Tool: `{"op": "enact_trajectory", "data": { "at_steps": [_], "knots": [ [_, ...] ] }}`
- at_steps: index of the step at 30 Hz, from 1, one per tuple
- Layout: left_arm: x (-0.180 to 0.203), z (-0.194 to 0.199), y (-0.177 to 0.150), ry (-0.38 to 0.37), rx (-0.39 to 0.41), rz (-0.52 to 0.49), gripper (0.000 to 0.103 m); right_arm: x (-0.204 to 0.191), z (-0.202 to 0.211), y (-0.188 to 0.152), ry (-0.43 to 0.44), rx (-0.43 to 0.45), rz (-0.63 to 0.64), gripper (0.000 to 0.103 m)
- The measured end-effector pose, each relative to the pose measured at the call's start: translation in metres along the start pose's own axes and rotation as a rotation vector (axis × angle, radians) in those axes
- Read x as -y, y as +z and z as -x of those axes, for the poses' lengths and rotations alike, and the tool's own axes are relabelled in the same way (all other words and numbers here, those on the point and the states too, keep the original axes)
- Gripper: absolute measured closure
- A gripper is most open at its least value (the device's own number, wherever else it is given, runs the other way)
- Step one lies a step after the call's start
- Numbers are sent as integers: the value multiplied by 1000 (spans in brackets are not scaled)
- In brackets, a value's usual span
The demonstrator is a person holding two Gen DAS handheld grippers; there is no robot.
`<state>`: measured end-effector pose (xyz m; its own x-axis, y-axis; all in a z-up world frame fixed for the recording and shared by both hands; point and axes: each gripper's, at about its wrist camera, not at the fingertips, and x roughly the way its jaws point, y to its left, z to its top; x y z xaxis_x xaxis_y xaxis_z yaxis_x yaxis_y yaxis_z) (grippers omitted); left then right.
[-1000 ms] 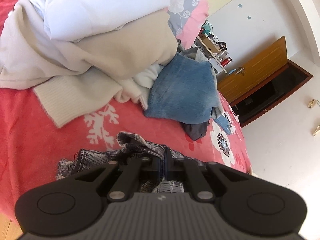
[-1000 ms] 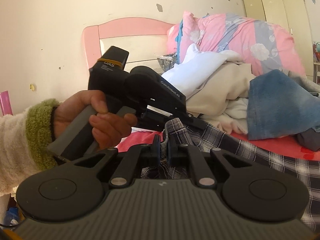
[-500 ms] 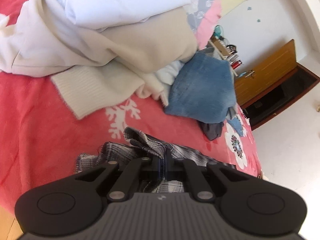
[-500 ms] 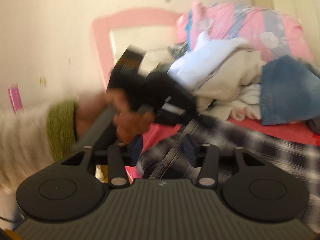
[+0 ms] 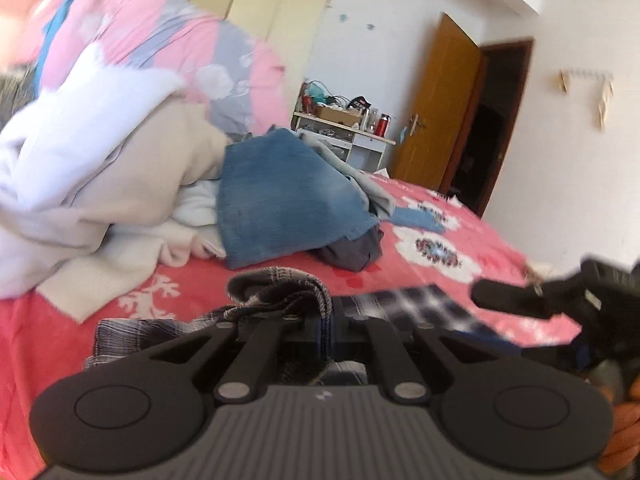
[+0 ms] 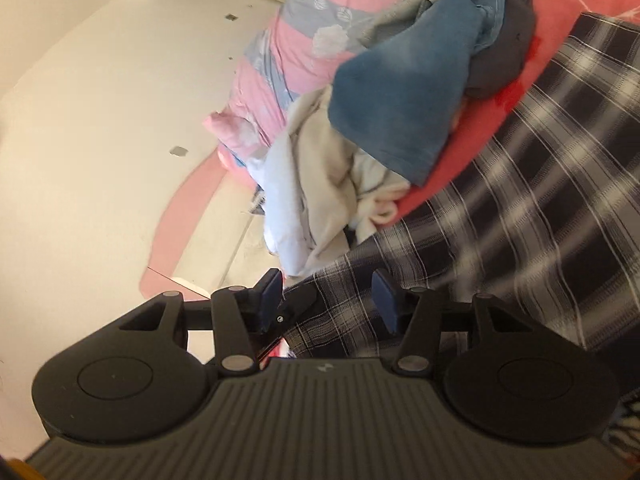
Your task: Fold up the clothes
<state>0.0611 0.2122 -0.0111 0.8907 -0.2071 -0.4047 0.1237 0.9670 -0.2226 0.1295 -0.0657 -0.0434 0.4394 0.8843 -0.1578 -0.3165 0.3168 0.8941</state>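
Note:
A black-and-white plaid garment [image 5: 280,292] lies on the red bed. My left gripper [image 5: 326,324] is shut on a bunched fold of it, low over the bedspread. The right gripper shows at the right edge of the left wrist view [image 5: 520,296]. In the right wrist view the plaid garment [image 6: 520,216] spreads wide to the right. My right gripper [image 6: 326,300] is open, its blue pads [image 6: 272,292] apart, with the plaid edge between them but not pinched. That view is rolled sideways.
A pile of clothes sits behind: blue jeans [image 5: 280,204], a beige and white sweater [image 5: 120,184], a dark grey item [image 5: 352,252]. A pink floral quilt [image 5: 180,52] lies at the head. The red bedspread [image 5: 440,240] runs right toward an open wooden door [image 5: 436,108].
My right gripper has opened and let go of the plaid garment, and rolled sideways. My left gripper has tilted up to a flatter view, still holding the fabric.

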Motion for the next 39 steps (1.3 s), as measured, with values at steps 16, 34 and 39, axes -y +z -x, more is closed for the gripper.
{"op": "enact_trajectory", "data": {
  "at_steps": [16, 34, 39],
  "knots": [
    [70, 0, -54, 90, 69, -508, 98, -75, -48, -26, -195, -216, 586, 51],
    [102, -6, -89, 89, 114, -687, 98, -34, -23, -20, -239, -135, 438, 90],
    [125, -9, -92, 62, 120, -674, 98, -17, 4, -18, -215, -65, 311, 91]
  ]
}}
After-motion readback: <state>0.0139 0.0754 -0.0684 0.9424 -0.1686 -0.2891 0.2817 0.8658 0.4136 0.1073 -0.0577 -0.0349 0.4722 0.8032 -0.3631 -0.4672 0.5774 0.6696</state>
